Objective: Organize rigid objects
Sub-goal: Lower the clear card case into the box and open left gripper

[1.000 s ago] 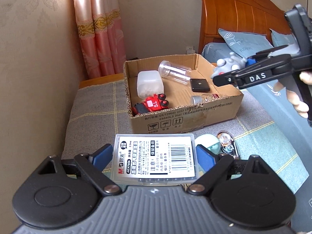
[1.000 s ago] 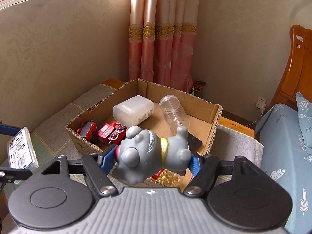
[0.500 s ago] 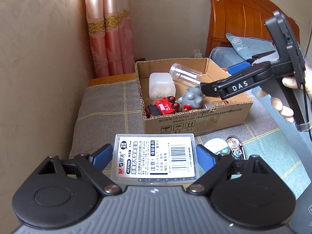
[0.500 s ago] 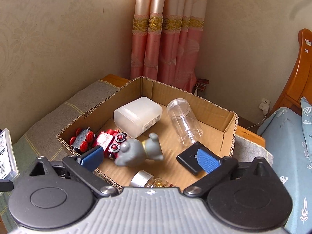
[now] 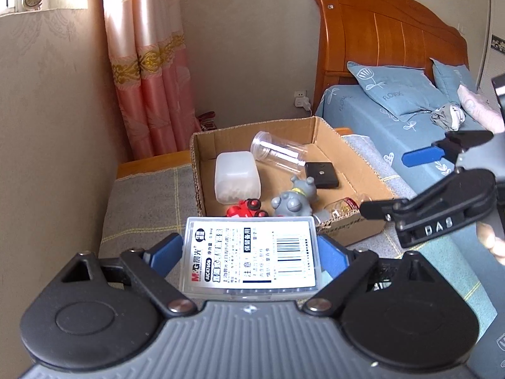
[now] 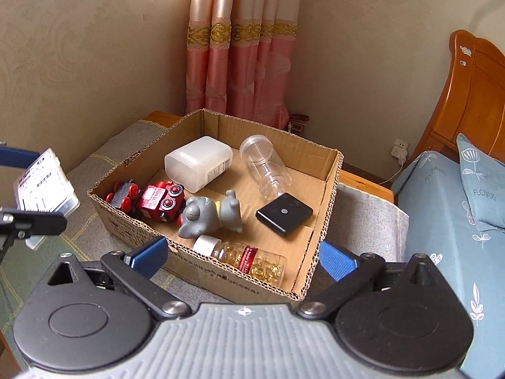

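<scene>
Our left gripper (image 5: 249, 252) clamping a labelled plastic case (image 5: 251, 254), our right gripper (image 6: 241, 257) spread wide and empty, grey toy (image 6: 210, 213) lying in the cardboard box (image 6: 328, 195)

Grey toy (image 6: 210, 216), red train (image 6: 159, 200)

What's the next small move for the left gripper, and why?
Probably carry the clear labelled case, clamped in the left gripper, forward over the cardboard box and release it there. The grey toy already lies inside, the right gripper is open and empty, and bare cardboard shows between the toy and the black pad.
</scene>
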A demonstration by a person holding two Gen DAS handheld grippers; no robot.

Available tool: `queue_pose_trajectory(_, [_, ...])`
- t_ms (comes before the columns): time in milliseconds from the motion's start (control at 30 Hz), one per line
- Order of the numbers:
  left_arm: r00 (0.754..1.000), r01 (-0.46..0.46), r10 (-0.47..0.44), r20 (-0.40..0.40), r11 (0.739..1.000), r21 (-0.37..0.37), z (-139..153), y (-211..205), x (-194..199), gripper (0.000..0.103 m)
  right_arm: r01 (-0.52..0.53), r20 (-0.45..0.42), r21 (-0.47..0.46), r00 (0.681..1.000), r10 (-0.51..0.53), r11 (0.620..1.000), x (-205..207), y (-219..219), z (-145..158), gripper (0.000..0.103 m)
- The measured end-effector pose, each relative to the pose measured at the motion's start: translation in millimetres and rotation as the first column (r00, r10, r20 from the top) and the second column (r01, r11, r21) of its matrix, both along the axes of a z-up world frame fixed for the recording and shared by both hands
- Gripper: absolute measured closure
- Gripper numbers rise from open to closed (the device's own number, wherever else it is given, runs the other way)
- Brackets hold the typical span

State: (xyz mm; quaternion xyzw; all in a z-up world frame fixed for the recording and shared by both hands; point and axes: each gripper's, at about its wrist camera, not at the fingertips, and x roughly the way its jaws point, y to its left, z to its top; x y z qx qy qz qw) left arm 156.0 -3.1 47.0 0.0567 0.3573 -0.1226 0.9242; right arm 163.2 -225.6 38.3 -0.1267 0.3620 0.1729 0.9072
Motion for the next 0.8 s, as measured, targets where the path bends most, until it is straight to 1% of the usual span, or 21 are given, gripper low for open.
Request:
queue_pose_trajectory(67, [1.0, 0.022, -0.022, 0.006, 1.0, 0.0, 3.7, -6.5, 10.5, 0.013, 0.012, 0.005, -0.019, 1.0, -0.012, 1.0, -5.0, -2.2, -1.6, 0.0])
queue_pose_trajectory(200, [0.997, 0.073, -0.073, 0.014, 0.997, 0.011, 10.0, -24.2, 36.8, 0.013, 0.034, 0.008, -0.015, 0.999, -0.034, 0.999, -14.0, -9.2, -4.7, 0.0])
queue_pose_trajectory(333, [0.993, 0.119, -0.119, -0.007, 0.993, 0.002, 11.2, -46.0, 69.2, 0.013, 0.072, 0.009, 0.011, 0.997, -0.073, 0.997, -20.8, -17.6, -8.7, 0.0])
queue_pose_trajectory(433, [0.989, 0.148, -0.148, -0.029, 0.989, 0.005, 5.8, -64.5, 96.2, 0.013, 0.101, -0.018, 0.052, 0.995, -0.1, 0.994, -27.5, -27.1, -14.3, 0.0])
queue_pose_trajectory(567, [0.988, 0.149, -0.148, -0.032, 0.988, 0.036, -2.4, -87.2, 122.9, 0.012, 0.123, -0.038, 0.068, 0.992, -0.121, 0.99, -33.8, -35.7, -20.1, 0.0])
queue_pose_trajectory(633, [0.988, 0.148, -0.146, -0.051, 0.988, 0.039, -6.3, -94.3, 134.6, 0.011, 0.134, -0.044, 0.072, 0.99, -0.131, 0.988, -34.9, -38.3, -21.2, 0.0])
queue_pose_trajectory(700, [0.99, 0.134, -0.132, -0.053, 0.99, 0.041, -8.2, -96.9, 140.1, 0.011, 0.142, -0.05, 0.082, 0.989, -0.138, 0.986, -35.8, -40.8, -21.8, 0.0])
queue_pose_trajectory(800, [0.992, 0.115, -0.113, -0.048, 0.993, 0.035, -8.1, -92.0, 137.9, 0.01, 0.145, -0.049, 0.093, 0.989, -0.141, 0.985, -37.0, -42.3, -22.1, 0.0])
